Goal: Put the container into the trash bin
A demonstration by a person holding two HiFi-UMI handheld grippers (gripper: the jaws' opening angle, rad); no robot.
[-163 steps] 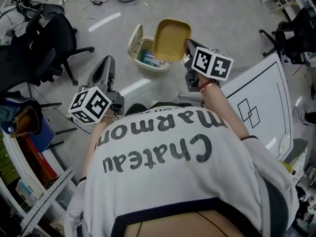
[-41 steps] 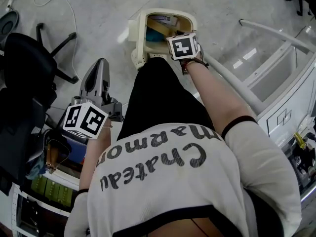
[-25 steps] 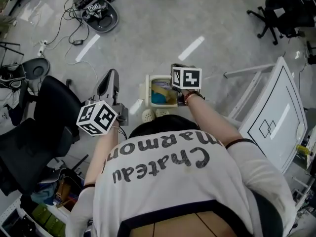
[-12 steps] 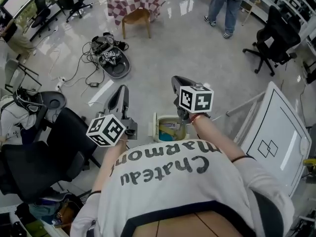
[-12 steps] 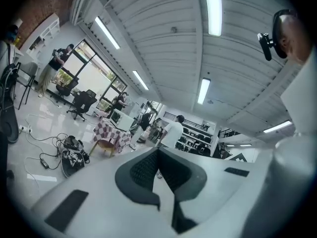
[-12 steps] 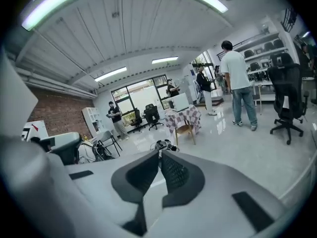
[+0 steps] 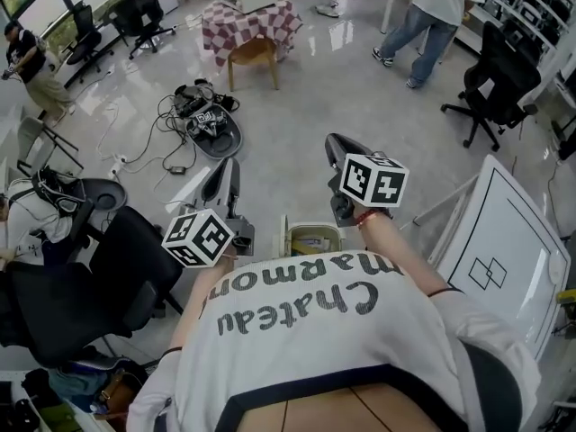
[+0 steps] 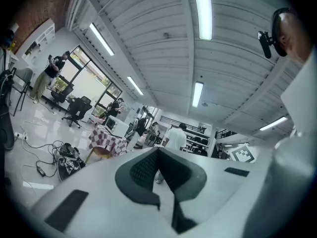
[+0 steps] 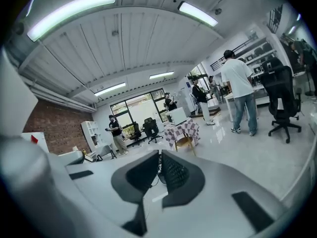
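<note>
From the head view we look steeply down past the person's white shirt (image 7: 315,331) onto a grey floor. The left gripper (image 7: 229,167) and the right gripper (image 7: 337,142) are both raised and point away from the body, well apart from each other. Between the 2, lower down, the cream trash bin (image 7: 290,238) stands on the floor, its near side hidden by the shirt. A yellowish piece showing in its mouth looks to us like the container (image 7: 311,241), lying inside the bin, though we cannot make out its shape. A black office chair (image 7: 85,282) stands at the left and a white board (image 7: 504,241) at the right. A checkered table (image 7: 247,14) and a tangle of cables (image 7: 205,120) lie farther off. In the left gripper view we find the 2 jaws clenched together with nothing between them, aimed across the room under long ceiling lights (image 8: 200,9). In the right gripper view the jaws are drawn together as well, with only a thin slit between the pads and nothing held. A brick wall (image 9: 47,120) stands far behind them.
</note>
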